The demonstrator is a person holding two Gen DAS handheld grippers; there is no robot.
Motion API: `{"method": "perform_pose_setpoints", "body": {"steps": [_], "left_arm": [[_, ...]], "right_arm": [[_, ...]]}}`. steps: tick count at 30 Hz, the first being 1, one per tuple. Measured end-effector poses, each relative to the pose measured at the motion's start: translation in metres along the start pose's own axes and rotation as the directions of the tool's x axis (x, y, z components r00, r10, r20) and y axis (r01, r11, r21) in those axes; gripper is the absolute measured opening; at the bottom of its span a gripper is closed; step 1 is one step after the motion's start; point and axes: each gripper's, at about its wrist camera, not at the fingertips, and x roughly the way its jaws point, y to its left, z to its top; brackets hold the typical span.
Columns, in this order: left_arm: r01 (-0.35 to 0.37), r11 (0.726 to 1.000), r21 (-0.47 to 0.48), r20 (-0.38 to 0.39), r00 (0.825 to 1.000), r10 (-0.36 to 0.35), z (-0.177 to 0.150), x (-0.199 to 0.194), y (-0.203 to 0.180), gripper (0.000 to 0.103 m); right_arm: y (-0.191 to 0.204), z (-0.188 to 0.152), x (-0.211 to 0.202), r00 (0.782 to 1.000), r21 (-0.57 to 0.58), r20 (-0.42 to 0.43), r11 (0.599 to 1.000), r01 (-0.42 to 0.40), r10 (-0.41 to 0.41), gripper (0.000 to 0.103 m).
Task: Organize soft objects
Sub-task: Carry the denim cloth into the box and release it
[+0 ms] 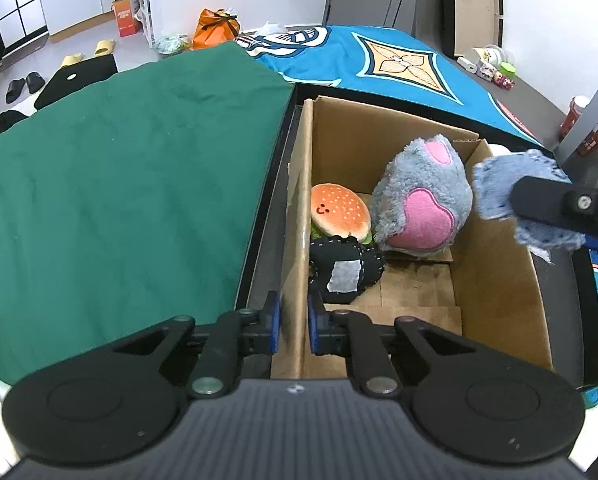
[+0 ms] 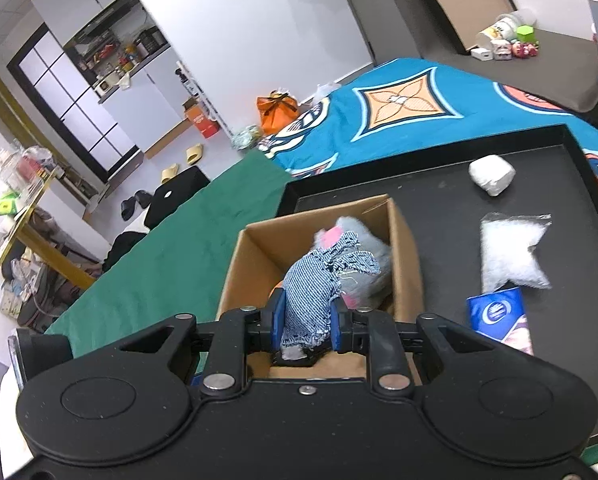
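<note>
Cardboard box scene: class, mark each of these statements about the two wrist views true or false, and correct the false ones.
1. The right gripper grips a blue denim piece. True.
2. The cardboard box is empty. False: it holds a burger plush, a grey-pink plush and a black stitched toy.
3. The left gripper straddles the box's wall. True.
4. The white stuffing bag lies inside the box. False: it lies on the black tray.
</note>
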Motion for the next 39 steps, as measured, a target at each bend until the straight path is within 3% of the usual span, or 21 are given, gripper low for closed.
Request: {"method": "perform_pose_setpoints", "body": {"steps": [6, 9, 12, 14, 25, 39], "left_arm": [[0.024, 1.000, -0.013, 0.007, 1.000, -0.024, -0.002, -0.002, 0.005, 0.012], [0.032, 0.999, -0.016, 0.009, 0.999, -0.032, -0.002, -0.002, 0.006, 0.012], [0.038, 0.999, -0.019, 0.009, 0.999, -0.038, -0.003, -0.002, 0.008, 0.012], [0.041, 0.999, -0.021, 0.010, 0.999, -0.040, -0.003, -0.002, 0.008, 0.012], [0.031, 0.999, -0.022, 0.014, 0.999, -0.031, -0.002, -0.003, 0.005, 0.012], [-0.041, 0.999, 0.012, 0.025, 0.999, 0.041, 0.004, -0.003, -0.010, 0.016]], "right_arm": [[0.021, -0.005, 0.005, 1.000, -0.015, -0.006, 1.000, -0.022, 0.022, 0.023], [0.029, -0.006, 0.007, 0.999, -0.018, -0.004, 0.999, -0.038, 0.038, 0.027], [0.032, -0.006, 0.009, 0.999, -0.017, -0.006, 0.998, -0.054, 0.054, 0.039], [0.030, -0.007, 0.009, 0.999, -0.018, -0.004, 0.999, -0.045, 0.045, 0.039], [0.008, -0.003, 0.003, 1.000, 0.011, 0.013, 1.000, 0.023, -0.023, 0.039], [-0.048, 0.006, -0.009, 0.990, 0.082, 0.044, 0.989, 0.127, -0.131, 0.040]]}}
